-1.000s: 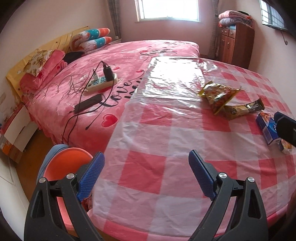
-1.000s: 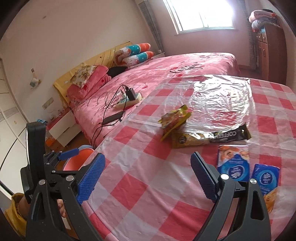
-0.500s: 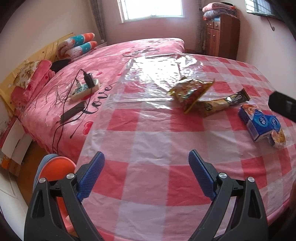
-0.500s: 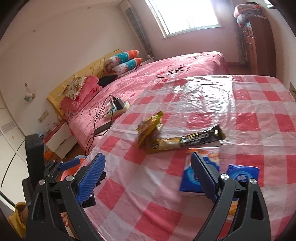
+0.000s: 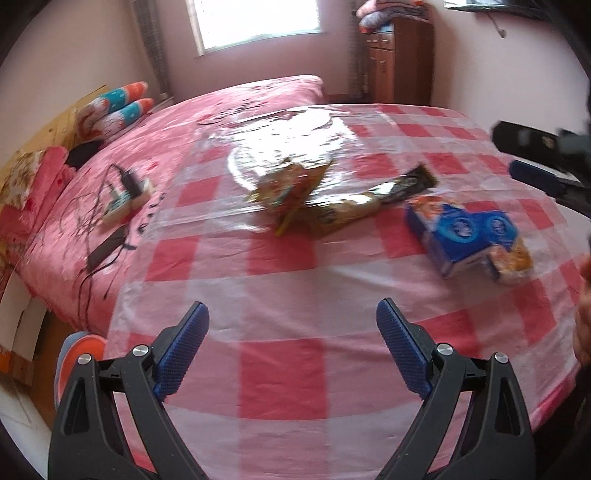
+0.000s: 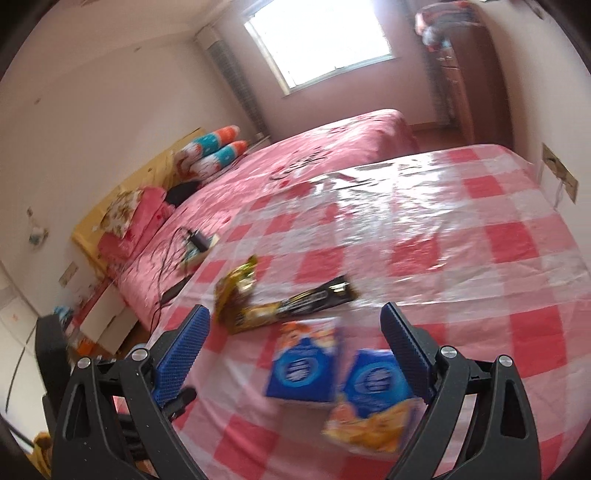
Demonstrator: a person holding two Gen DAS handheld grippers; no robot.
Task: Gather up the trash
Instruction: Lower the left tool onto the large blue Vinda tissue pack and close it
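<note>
Both grippers hang over a worktop (image 5: 280, 258) covered in a pink-and-white checked cloth under clear plastic. The left gripper (image 5: 291, 339) is spread wide with nothing between its blue pads, above a bare stretch of cloth at the near edge. The right gripper (image 6: 295, 341) is spread just as wide and holds nothing; it sits over the blue packets, and in the left wrist view it shows as a dark shape at the far right edge.

The trash lies in a loose cluster toward the middle of the worktop. A crumpled yellow snack bag (image 5: 290, 186) (image 6: 236, 286) lies farthest left, touching a long black-and-gold wrapper (image 5: 373, 199) (image 6: 295, 304) that runs off to the right. Just nearer than those lie two blue packets side by side (both views are blurred, so the print is unreadable): the left blue packet (image 6: 304, 362) (image 5: 443, 229) and the right blue packet (image 6: 376, 384) (image 5: 496, 230). The right one has a yellow-orange end (image 6: 369, 428) pointing toward the near edge.

Left of the worktop stands a bed (image 5: 147, 155) (image 6: 314, 155) with a pink cover. On it lie a power strip (image 5: 127, 195) with a black plug and trailing cables, plus rolled striped pillows (image 5: 118, 107) by the headboard. An orange round thing (image 5: 88, 347) shows low on the floor at the near left. A wooden cabinet (image 5: 399, 59) stands by the far wall beside the window (image 5: 255, 22).
</note>
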